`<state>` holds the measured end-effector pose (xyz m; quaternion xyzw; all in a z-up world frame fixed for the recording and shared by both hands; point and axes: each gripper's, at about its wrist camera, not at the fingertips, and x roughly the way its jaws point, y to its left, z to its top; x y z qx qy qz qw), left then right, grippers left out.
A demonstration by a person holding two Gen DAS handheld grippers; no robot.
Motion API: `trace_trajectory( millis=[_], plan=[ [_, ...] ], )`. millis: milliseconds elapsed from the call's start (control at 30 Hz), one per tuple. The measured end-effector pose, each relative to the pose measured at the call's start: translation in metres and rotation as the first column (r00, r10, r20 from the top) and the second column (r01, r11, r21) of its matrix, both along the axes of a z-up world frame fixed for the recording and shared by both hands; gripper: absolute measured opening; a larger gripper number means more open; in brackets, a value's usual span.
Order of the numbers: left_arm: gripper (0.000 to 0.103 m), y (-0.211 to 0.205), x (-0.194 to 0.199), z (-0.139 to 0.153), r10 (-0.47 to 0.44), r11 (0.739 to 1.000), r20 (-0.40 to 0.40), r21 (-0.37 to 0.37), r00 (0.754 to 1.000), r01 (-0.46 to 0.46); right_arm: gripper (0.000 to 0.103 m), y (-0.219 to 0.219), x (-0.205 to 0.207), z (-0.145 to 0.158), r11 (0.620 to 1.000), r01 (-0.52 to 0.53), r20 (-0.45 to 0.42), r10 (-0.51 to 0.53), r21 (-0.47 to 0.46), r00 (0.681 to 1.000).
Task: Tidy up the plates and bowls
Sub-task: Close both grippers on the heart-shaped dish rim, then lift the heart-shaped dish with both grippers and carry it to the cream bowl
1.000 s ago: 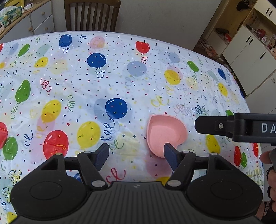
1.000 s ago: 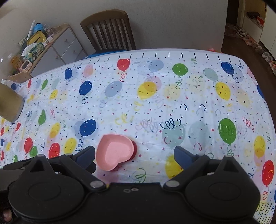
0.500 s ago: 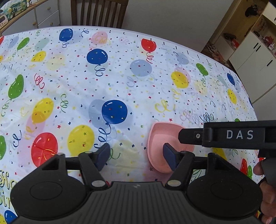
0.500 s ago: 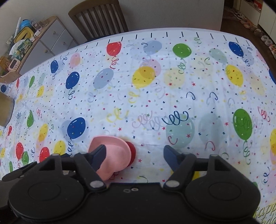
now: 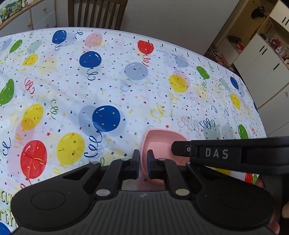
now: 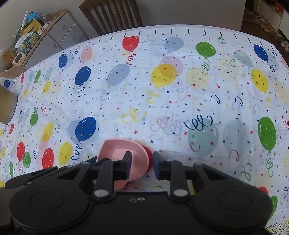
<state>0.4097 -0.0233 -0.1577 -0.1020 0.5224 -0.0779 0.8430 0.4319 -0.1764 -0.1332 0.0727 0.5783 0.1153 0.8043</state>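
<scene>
Pink heart-shaped bowl (image 5: 162, 144) sat near the surface's (image 5: 126, 86) front edge; left hand-held gripper (image 5: 143, 163) had just closed on its rim, right hand-held gripper (image 6: 141, 165) closing astride the opposite rim. Next: lift together.

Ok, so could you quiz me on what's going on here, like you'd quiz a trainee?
1. True or false: the bowl is round.
2. Which gripper is clamped on the bowl's rim? A) left B) right C) neither
3. Fill in: at the far edge of the table stands a ____.

Key:
1. False; it is heart-shaped.
2. A; the left gripper pinches the rim. The jaws of the right gripper have just been closing, with the opposite rim between them but not yet pressed.
3. chair.
</scene>
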Motion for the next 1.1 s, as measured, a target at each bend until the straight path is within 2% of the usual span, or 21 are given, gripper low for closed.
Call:
trace_trajectory(
  millis=[133, 500, 1100],
  plan=[
    [0.007, -0.001, -0.002, 0.000, -0.004, 1.000, -0.001, 0.001, 1.000, 0.004, 0.017, 0.003, -0.002, 0.001, 0.999, -0.013, 0.017, 0.014, -0.031, 1.000],
    [0.006, -0.002, -0.015, 0.011, -0.024, 0.999, -0.017, -0.027, 1.000, 0.023, 0.011, -0.005, -0.014, 0.008, 0.999, 0.002, 0.017, -0.001, -0.049, 1.000],
    [0.006, 0.001, -0.092, 0.078, -0.033, 0.999, 0.019, -0.027, 0.999, 0.033, 0.010, -0.007, -0.087, 0.066, 1.000, -0.002, 0.061, 0.003, -0.008, 0.998]
  ],
)
